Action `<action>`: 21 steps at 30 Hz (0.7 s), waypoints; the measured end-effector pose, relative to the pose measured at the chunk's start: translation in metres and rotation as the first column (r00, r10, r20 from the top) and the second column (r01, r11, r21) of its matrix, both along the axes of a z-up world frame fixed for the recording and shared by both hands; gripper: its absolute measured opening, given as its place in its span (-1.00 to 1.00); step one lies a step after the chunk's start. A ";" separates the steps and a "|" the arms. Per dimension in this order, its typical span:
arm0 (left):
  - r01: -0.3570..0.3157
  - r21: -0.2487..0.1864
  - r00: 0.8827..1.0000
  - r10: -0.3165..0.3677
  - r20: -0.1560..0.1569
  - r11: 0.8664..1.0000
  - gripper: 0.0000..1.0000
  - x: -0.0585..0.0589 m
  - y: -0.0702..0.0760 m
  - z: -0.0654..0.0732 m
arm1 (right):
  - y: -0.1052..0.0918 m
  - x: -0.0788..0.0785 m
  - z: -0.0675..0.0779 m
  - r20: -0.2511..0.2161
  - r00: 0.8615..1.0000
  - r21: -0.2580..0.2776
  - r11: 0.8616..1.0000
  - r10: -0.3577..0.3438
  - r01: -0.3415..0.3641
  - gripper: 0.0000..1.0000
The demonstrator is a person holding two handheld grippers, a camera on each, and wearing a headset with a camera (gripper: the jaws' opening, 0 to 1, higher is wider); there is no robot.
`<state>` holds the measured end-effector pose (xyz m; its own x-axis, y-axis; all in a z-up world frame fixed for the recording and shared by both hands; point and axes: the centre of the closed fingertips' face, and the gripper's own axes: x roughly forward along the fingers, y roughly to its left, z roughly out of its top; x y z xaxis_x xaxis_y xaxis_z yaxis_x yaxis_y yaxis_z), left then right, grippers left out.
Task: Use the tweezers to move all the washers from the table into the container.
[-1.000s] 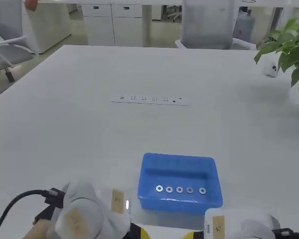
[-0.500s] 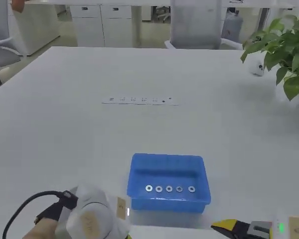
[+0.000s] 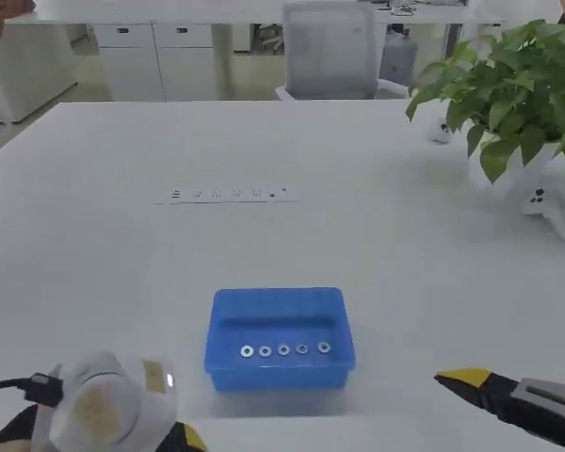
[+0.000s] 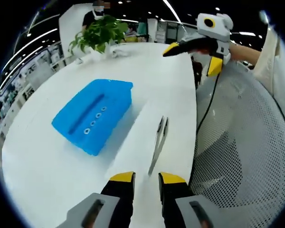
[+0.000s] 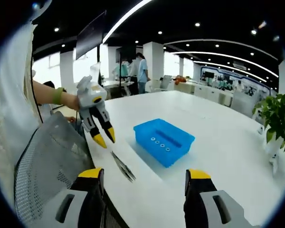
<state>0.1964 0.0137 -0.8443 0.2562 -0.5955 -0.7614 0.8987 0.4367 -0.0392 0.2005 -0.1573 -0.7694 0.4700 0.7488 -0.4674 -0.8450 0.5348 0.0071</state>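
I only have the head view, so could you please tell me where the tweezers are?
Observer: The tweezers lie flat on the table near its edge, just ahead of the left gripper, beside the blue container.
Operator: Thank you; is either gripper holding them?
Observer: No, the left gripper is open and empty.
Operator: And the right one?
Observer: The right gripper is open wide, holding nothing.

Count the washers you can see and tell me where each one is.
5. The washers lie side by side in one row on the floor of the blue container, running left to right across its middle. Its front wall may hide more.
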 end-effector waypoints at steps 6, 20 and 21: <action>-0.304 -0.268 0.938 0.336 0.082 0.914 -0.26 0.004 0.020 0.054 | -0.011 0.018 0.014 -0.021 0.993 0.119 0.986 -0.116 0.118 0.48; -0.489 -0.640 0.652 0.736 0.183 0.592 0.84 0.031 0.064 0.124 | -0.037 0.039 0.040 0.070 0.935 0.282 0.906 -0.347 0.315 0.97; -0.499 -0.660 0.633 0.756 0.166 0.562 0.88 0.033 0.069 0.126 | -0.037 0.040 0.044 0.117 0.927 0.280 0.907 -0.357 0.314 0.98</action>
<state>0.2297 0.0825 -0.7182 0.9102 -0.3958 -0.1224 0.3740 0.9121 -0.1678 0.2407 -0.1941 -0.7251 0.7669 0.6157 -0.1809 -0.6168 0.7850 0.0573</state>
